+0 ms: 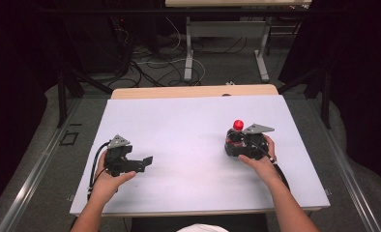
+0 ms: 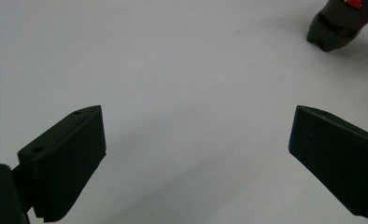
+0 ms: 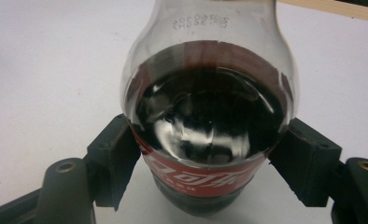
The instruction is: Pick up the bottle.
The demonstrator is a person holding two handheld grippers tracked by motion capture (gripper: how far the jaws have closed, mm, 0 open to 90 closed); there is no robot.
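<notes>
- At lower left of the high view: left gripper (image 1: 147, 160) on the white table (image 1: 188, 125), jaws spread wide, nothing between them.
- At centre right: right gripper (image 1: 233, 140) clamped on the cola bottle (image 3: 209, 121), pads (image 3: 118, 154) pressing both sides, red cap (image 1: 237, 124) just above.

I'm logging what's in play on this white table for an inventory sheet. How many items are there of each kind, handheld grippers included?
Cola bottle, red cap, dark drink, red label: 1, clamped in the right gripper
Handheld grippers: 2, the right gripper and the left gripper, whose jaws stand wide apart over the bare table
Total: 3
</notes>
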